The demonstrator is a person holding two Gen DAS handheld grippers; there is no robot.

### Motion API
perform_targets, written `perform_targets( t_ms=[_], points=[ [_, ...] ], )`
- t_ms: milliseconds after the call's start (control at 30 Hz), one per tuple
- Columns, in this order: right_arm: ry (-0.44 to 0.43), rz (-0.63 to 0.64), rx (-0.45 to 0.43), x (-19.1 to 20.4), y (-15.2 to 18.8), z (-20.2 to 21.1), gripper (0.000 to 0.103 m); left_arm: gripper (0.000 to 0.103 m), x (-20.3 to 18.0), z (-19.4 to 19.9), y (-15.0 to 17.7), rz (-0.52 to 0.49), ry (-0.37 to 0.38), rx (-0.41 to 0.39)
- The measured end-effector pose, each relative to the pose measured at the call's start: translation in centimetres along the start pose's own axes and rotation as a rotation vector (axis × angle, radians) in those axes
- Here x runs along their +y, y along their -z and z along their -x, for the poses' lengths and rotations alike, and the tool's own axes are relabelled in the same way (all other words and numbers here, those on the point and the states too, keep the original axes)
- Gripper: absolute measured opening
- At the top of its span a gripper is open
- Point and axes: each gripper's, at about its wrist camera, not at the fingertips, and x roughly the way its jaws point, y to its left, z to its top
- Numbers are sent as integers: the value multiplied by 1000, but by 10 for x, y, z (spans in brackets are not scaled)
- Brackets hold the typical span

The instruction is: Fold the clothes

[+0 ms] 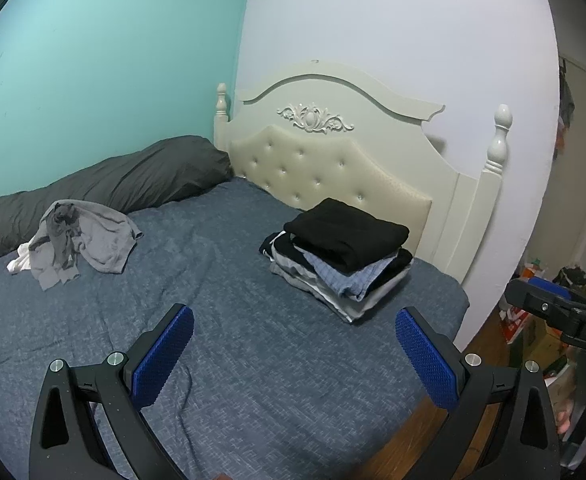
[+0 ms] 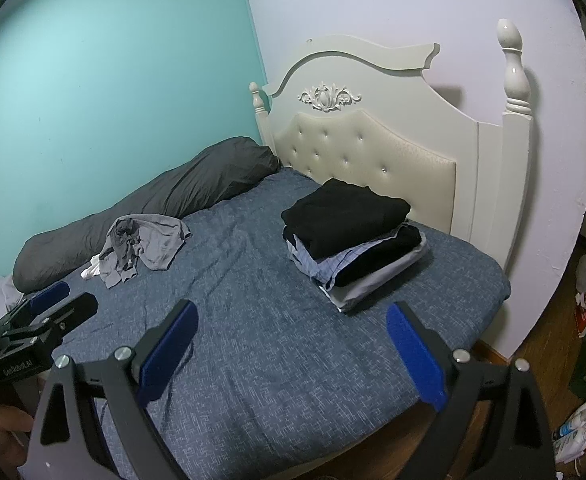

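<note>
Both my grippers spread wide, empty: left gripper (image 1: 294, 334), right gripper (image 2: 291, 330), textured blue pads, hovering over bed (image 1: 253, 360) w/ heathered blue sheet. Crumpled gray clothes (image 1: 81, 236) near dark pillow (image 1: 105, 180); folded stack (image 1: 341, 256), black on top, by tufted headboard (image 1: 325, 168).

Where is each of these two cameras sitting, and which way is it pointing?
Left wrist view: rides on the left gripper, facing over the bed toward the headboard; its own open fingers show, plus the right gripper at the right edge.
Right wrist view: rides on the right gripper, facing likewise; its open fingers show, plus the left gripper and a hand at lower left.
Shared: folded stack, crumpled grey clothes.
</note>
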Motion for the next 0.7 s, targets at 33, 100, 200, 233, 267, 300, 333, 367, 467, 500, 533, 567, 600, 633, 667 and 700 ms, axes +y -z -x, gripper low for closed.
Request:
perform_targets(
  t_ms=[33, 100, 200, 233, 267, 300, 333, 367, 467, 500, 533, 567, 600, 633, 667, 700],
  points=[
    [-1, 0, 1, 0, 0, 0, 96, 103, 0, 0, 0, -1, -1, 0],
    [-2, 0, 2, 0, 0, -1, 96, 103, 1, 0, 0, -1, -2, 1],
    [-2, 0, 4, 0, 1, -2, 96, 103, 1, -1, 0, 1, -6, 1],
    [-2, 0, 5, 0, 1, -2, 96, 103, 2, -1, 1, 3, -5, 1],
    [-3, 0, 5, 0, 1, -2, 96, 103, 2, -1, 1, 4, -5, 2],
    [-2, 1, 6, 0, 1, -3, 96, 103, 2, -1, 1, 6, -5, 2],
    [-1, 1, 6, 0, 2, -3, 96, 103, 3, -1, 1, 8, -4, 2],
    [0, 2, 6, 0, 2, -3, 96, 103, 3, -1, 1, 9, -4, 2],
    [2, 1, 7, -1, 2, -4, 96, 103, 3, -2, 1, 11, -3, 4],
    [2, 0, 8, -2, 2, -4, 96, 103, 3, -2, 1, 12, -4, 4],
    [2, -1, 8, -2, 2, -5, 96, 103, 3, -2, 1, 12, -4, 3],
    [2, 0, 8, -2, 2, -5, 96, 103, 3, -2, 1, 12, -4, 3],
    [3, 0, 9, -2, 3, -5, 96, 103, 3, -2, 1, 12, -4, 3],
    [3, 1, 9, -2, 3, -5, 96, 103, 3, -2, 1, 12, -4, 4],
    [3, 1, 9, -2, 3, -5, 96, 103, 3, -2, 1, 12, -4, 4],
    [4, 1, 9, -2, 3, -5, 96, 103, 3, -2, 1, 12, -4, 5]
  ],
)
